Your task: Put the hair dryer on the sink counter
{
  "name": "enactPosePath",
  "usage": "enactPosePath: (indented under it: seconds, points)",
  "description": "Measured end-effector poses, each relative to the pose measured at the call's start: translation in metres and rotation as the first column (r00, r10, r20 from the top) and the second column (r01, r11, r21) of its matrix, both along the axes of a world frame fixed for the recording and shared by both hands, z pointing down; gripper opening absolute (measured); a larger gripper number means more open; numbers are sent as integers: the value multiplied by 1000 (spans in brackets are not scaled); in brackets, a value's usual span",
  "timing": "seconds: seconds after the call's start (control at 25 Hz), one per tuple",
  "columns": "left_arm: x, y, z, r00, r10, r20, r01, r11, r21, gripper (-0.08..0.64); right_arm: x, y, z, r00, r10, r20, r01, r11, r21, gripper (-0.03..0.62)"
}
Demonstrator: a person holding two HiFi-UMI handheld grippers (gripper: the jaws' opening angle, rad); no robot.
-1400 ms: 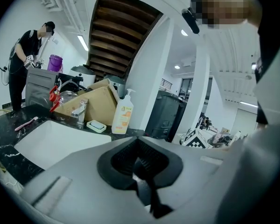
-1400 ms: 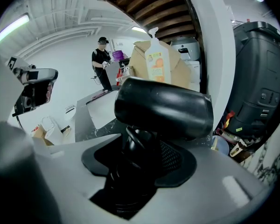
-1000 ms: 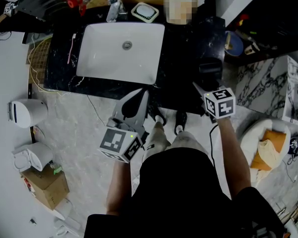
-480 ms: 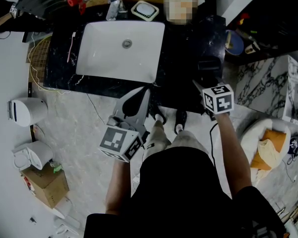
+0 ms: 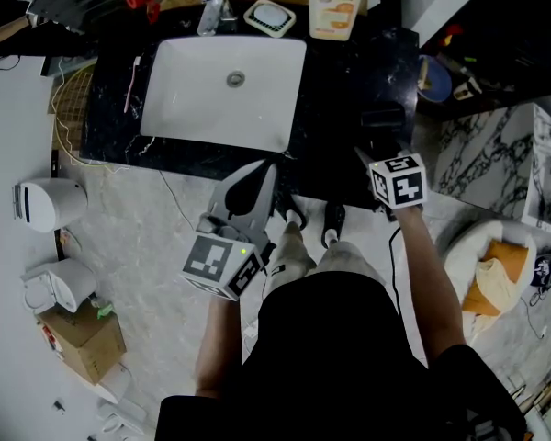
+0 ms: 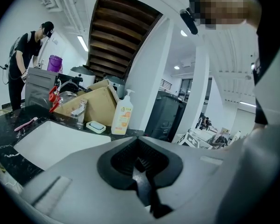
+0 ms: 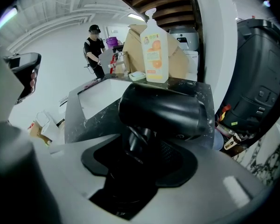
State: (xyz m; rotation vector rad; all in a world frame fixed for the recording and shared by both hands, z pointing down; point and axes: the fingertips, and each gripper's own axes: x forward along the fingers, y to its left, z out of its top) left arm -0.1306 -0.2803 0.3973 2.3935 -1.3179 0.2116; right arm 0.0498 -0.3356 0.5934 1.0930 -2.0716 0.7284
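A: What is that tall white bottle with the orange label point(image 5: 335, 5)?
B: A pump bottle, standing up straight. A little white dish point(image 5: 254, 15) with a soap bar point(image 5: 270, 20) sits between it and the shiny silver tap point(image 5: 211, 12).
A: And on the pale stone floor point(image 5: 147, 246)?
B: Two round white things point(image 5: 48, 207) near each other, and a brown cardboard box point(image 5: 84, 343) just beside one.
A: Anybody else?
B: A person in black clothes point(image 6: 24, 55), far back, leaning forward.

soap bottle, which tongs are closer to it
Right. The right tongs, shut on the hair dryer, are over the counter in front of the soap bottle; the left tongs hang off the counter's front edge.
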Motion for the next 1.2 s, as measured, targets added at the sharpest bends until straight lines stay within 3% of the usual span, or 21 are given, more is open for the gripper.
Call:
enactPosePath:
  seconds: [0.72,1.2]
  points:
    - [0,5,-1,1000,-16,4,16,1000,-2,-2,-4,0,-3,1000,-6,20,6,1000,3,241]
    - [26,22,-9,1000,-16,14,15,999,28,-1,4,15,-44,996,-39,84,33,996,79,238]
